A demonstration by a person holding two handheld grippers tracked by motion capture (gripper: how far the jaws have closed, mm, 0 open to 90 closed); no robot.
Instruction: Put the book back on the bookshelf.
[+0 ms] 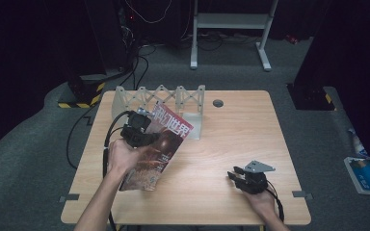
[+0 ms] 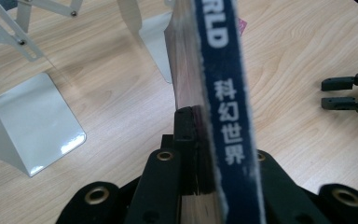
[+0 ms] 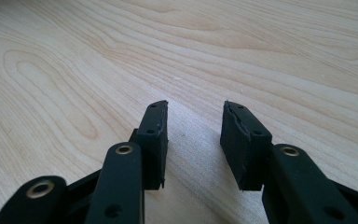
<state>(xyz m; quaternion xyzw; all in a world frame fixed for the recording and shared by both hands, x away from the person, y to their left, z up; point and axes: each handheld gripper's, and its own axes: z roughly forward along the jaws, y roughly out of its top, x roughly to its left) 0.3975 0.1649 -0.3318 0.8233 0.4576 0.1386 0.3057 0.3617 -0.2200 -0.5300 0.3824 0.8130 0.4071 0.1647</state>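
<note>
A magazine (image 1: 161,144) with a dark reddish cover and white characters is held up at a tilt over the table's left half, in front of the rack. My left gripper (image 1: 136,134) is shut on its left edge. In the left gripper view the magazine's dark blue spine (image 2: 226,107) stands upright between the jaws, which clamp it. My right gripper (image 1: 237,174) rests low near the table's front right, jaws open with nothing between them; in the right gripper view its fingertips (image 3: 154,130) hover over bare wood.
A white expanding file rack (image 1: 173,103) with metal dividers (image 2: 32,126) stands at the table's back left, just behind the magazine. A small grey grommet (image 1: 218,103) sits near the back edge. The other gripper (image 2: 349,91) lies farther right on the wood.
</note>
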